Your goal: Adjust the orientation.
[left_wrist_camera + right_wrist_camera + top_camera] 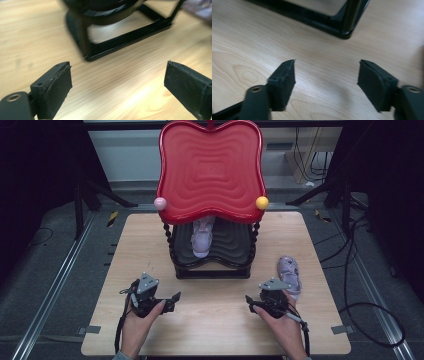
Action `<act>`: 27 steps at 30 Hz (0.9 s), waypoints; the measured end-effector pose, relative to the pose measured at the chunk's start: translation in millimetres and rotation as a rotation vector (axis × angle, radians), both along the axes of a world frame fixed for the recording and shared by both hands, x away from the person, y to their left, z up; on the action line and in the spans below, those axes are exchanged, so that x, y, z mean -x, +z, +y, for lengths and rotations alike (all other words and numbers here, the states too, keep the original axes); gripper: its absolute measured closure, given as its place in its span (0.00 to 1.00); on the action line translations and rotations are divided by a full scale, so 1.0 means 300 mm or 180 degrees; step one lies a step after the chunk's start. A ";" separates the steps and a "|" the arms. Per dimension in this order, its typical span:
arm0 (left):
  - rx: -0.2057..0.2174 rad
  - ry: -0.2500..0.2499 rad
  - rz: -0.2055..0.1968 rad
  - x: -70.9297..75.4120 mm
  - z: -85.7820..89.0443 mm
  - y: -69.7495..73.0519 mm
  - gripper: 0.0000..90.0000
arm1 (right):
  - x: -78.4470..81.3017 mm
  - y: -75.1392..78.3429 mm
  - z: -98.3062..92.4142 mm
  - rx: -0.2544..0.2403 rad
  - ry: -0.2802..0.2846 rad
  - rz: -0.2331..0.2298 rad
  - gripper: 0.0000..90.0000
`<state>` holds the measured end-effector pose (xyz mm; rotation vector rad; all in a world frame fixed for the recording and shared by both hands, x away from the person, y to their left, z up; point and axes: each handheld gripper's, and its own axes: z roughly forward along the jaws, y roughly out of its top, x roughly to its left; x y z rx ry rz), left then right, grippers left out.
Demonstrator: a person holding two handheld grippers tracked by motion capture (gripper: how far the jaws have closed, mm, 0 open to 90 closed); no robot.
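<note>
A two-tier stand has a red wavy top tray (210, 170) and a black lower tray (235, 245). One lilac shoe (202, 237) lies on the lower tray, toe toward me. A second lilac shoe (290, 275) lies on the table at the right, just beyond my right hand. My left gripper (167, 302) is held low over the table's front left, open and empty, its jaws (117, 80) wide apart before the stand's black base (125, 42). My right gripper (252, 304) is open too, with only bare wood between its jaws (325, 80).
The wooden table (215, 325) has bare room between the two hands and the stand. A pink ball (160, 203) and a yellow ball (262, 202) cap the stand's front posts. The base's corner (344, 32) lies ahead of the right gripper. Cables trail on the floor at the right.
</note>
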<state>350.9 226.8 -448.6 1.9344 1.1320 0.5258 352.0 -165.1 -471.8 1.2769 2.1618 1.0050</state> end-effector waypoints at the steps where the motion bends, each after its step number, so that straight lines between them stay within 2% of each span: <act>1: -0.0009 0.0047 0.0030 -0.008 0.017 -0.016 0.08 | 0.006 0.024 -0.010 0.0015 -0.0023 -0.0012 0.40; 4: -0.0217 0.0169 0.0112 -0.028 0.066 -0.062 0.07 | 0.022 0.095 -0.051 0.0050 -0.0091 -0.0049 0.45; 5: -0.0232 0.0205 0.0137 -0.031 0.083 -0.072 0.07 | 0.026 0.118 -0.067 0.0047 -0.0118 -0.0047 0.47; 9: -0.0176 0.0332 0.0149 -0.040 0.132 -0.088 0.08 | 0.029 0.196 -0.145 0.0032 -0.0315 -0.0018 0.55; 12: -0.0150 0.0450 0.0149 -0.043 0.165 -0.099 0.08 | 0.006 0.220 -0.211 0.0132 -0.0534 0.0079 0.61; 14: -0.0122 0.0496 0.0153 -0.041 0.174 -0.103 0.08 | -0.007 0.232 -0.253 0.0156 -0.0659 0.0055 0.64; 17: -0.0153 0.0480 0.0163 -0.041 0.175 -0.107 0.08 | -0.035 0.234 -0.299 0.0191 -0.0766 0.0141 0.65; 21: -0.0189 0.0522 0.0112 -0.036 0.171 -0.106 0.09 | -0.085 0.206 -0.348 0.0262 -0.0840 0.0367 0.64; 23: -0.0170 0.0547 0.0086 -0.034 0.174 -0.103 0.09 | -0.100 0.184 -0.355 0.0297 -0.0862 0.0501 0.61; 27: -0.0188 0.0550 0.0115 -0.036 0.176 -0.110 0.09 | -0.131 0.147 -0.359 0.0370 -0.0868 0.0650 0.54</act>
